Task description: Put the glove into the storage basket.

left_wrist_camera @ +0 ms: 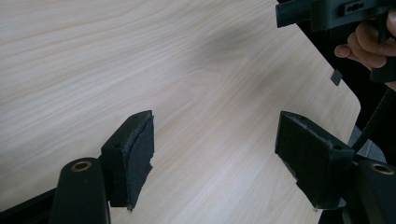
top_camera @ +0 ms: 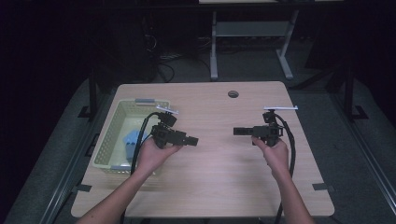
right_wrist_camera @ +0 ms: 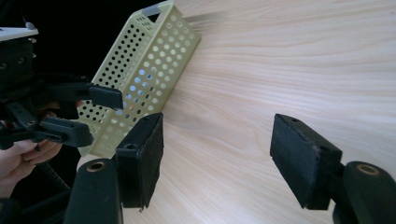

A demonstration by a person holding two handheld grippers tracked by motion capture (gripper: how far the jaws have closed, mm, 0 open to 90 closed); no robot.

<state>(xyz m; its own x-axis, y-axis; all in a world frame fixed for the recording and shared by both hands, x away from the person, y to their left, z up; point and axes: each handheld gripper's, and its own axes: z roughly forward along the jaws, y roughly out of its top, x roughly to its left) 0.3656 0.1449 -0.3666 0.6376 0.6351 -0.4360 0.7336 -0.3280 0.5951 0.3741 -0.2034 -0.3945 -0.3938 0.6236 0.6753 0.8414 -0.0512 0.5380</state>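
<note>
Forearms rise from the bottom edge of the high view, one on each side, over a pale wooden table [top_camera: 219, 186]. On the left side of that table stands a pale green perforated basket [top_camera: 108, 135], with a light blue thing [top_camera: 130, 140] lying inside it and a grey handle on its far rim; what the blue thing is cannot be told. The left gripper [top_camera: 192, 140] is held just beside the basket's right wall, pointing level toward the table's middle, its cable trailing back over the basket and down past the wrist. The right gripper [top_camera: 237, 131] is held on the right half, pointing level back at the other one, so the two face each other, well apart, over bare wood. A round hole [top_camera: 233, 94] sits near the far edge, and grey desk legs stand on the dark floor beyond.

Black padded jaws stand nearest in the left gripper view, spread wide with nothing but wood grain between them. At the upper right, the right gripper [left_wrist_camera: 282, 15] and the fingers [left_wrist_camera: 362, 44] holding it show by the rounded table corner.

Padded jaws fill the foreground of the right gripper view too, likewise spread wide and empty. Beyond them the basket [right_wrist_camera: 154, 56] rests on the table, tilted in the frame, blue showing through its holes. At the left, the left gripper [right_wrist_camera: 100, 114] shows with its jaws apart, a hand [right_wrist_camera: 18, 161] curled under it.
</note>
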